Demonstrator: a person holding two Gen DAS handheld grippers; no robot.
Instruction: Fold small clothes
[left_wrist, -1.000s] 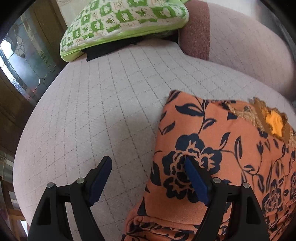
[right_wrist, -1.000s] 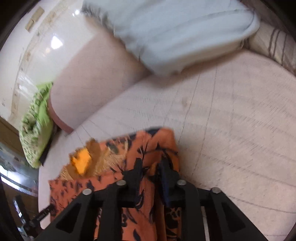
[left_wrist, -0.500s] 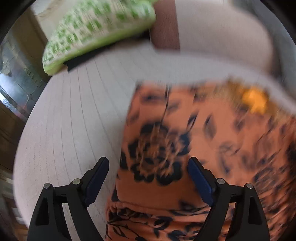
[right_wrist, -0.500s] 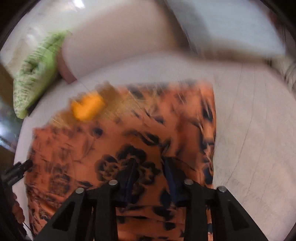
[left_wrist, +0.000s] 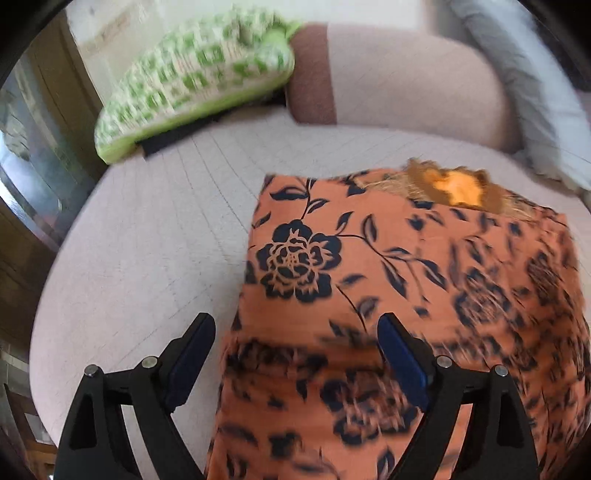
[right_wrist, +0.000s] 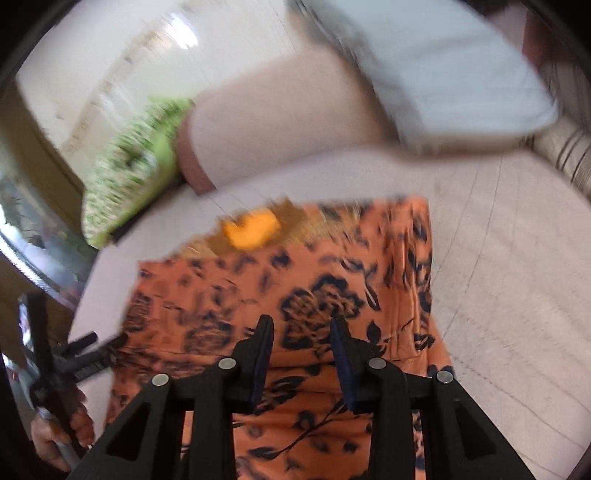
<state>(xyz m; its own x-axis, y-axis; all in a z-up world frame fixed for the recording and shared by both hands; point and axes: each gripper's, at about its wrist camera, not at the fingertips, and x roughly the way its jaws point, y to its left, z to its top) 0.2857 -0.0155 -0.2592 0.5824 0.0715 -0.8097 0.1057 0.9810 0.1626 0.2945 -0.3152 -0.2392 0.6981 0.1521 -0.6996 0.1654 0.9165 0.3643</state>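
Note:
An orange garment with a dark floral print (left_wrist: 388, 280) lies on a pale quilted sofa seat (left_wrist: 147, 240). Its far end has gold trim and a yellow-orange patch (left_wrist: 458, 188). My left gripper (left_wrist: 295, 343) is open, its jaws wide apart above the garment's near left part, holding nothing. In the right wrist view the garment (right_wrist: 295, 295) fills the middle. My right gripper (right_wrist: 301, 339) is open with a narrow gap, just above the cloth near its near edge. The left gripper's handle and the hand holding it (right_wrist: 55, 369) show at the lower left there.
A green and white patterned cushion (left_wrist: 199, 77) leans at the back left of the sofa. A pale grey pillow (right_wrist: 443, 74) lies at the back right. The sofa backrest (left_wrist: 406, 77) has a brown band. A striped cushion (right_wrist: 569, 155) sits at the far right.
The right gripper has opened and let go of the garment's corner. Both grippers pulled back toward me, so more of the spread garment shows. The left gripper stayed open.

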